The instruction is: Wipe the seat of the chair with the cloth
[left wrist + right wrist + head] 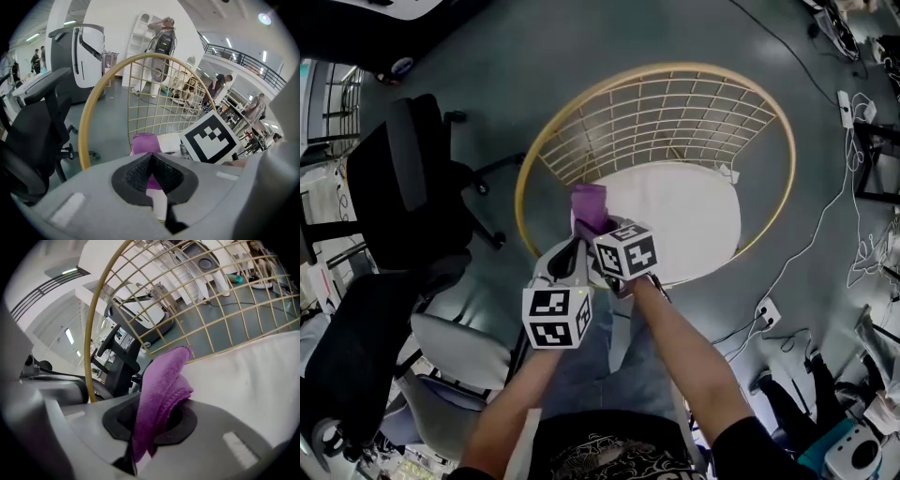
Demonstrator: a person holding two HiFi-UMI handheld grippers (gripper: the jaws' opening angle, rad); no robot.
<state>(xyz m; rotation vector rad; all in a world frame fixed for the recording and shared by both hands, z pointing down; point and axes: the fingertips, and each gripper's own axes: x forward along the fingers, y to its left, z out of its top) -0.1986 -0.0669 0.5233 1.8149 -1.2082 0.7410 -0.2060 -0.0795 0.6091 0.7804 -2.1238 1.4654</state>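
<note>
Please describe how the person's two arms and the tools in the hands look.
Both the left tool and the right tool have smooth light grey bodies with black textured pads around the jaws. Each carries a white cube with black square markers. The forearms are bare; the person wears a black shirt with a pale print.

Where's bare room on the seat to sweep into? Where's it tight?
Free: the white seat cushion is bare from the cloth rightward to the gold rim and back to the wire backrest. Crowded: its front-left edge, where the left tool and right tool meet at the cloth; a black office chair stands just left.
</note>
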